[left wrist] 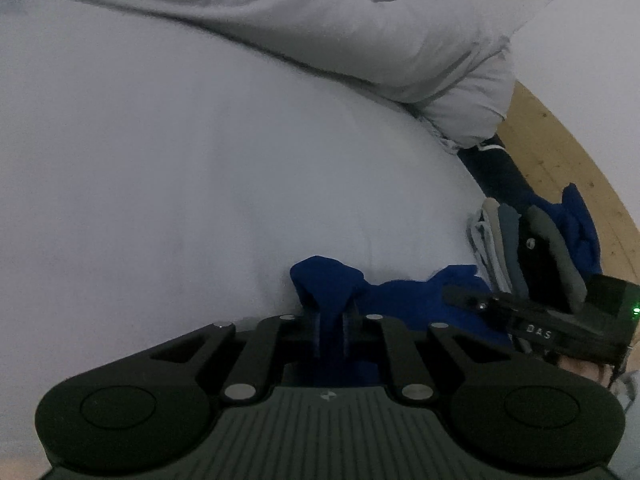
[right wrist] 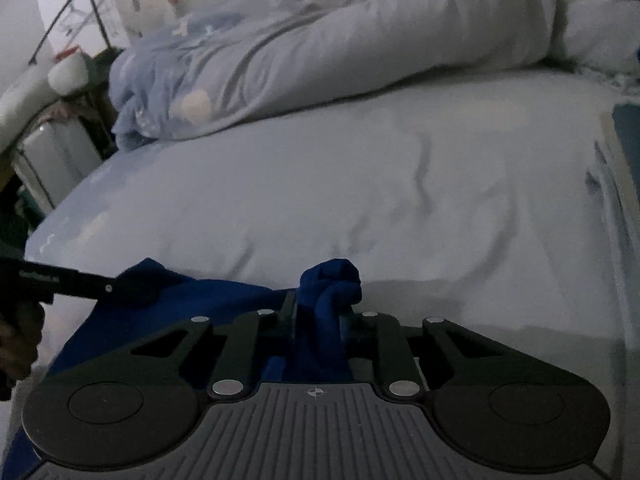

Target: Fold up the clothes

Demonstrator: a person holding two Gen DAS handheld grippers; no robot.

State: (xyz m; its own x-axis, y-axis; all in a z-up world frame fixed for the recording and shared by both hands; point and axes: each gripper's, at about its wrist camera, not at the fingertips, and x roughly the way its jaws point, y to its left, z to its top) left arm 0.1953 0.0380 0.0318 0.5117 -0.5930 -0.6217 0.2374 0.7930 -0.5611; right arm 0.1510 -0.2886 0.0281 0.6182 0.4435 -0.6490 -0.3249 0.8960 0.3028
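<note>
A dark blue garment (left wrist: 400, 300) lies at the near edge of the white bed sheet (left wrist: 200, 160). My left gripper (left wrist: 332, 320) is shut on a bunched fold of it. In the right wrist view my right gripper (right wrist: 318, 312) is shut on another bunched fold of the blue garment (right wrist: 328, 280), which stretches left toward the other gripper (right wrist: 132, 286). The right gripper also shows in the left wrist view (left wrist: 464, 294) at the right, pinching the cloth.
A rumpled pale duvet (right wrist: 320, 52) is piled along the far side of the bed. A stack of folded clothes (left wrist: 520, 240) sits at the bed's right edge, above a wooden floor (left wrist: 568, 152). Furniture and a white stand (right wrist: 52, 120) are at the left.
</note>
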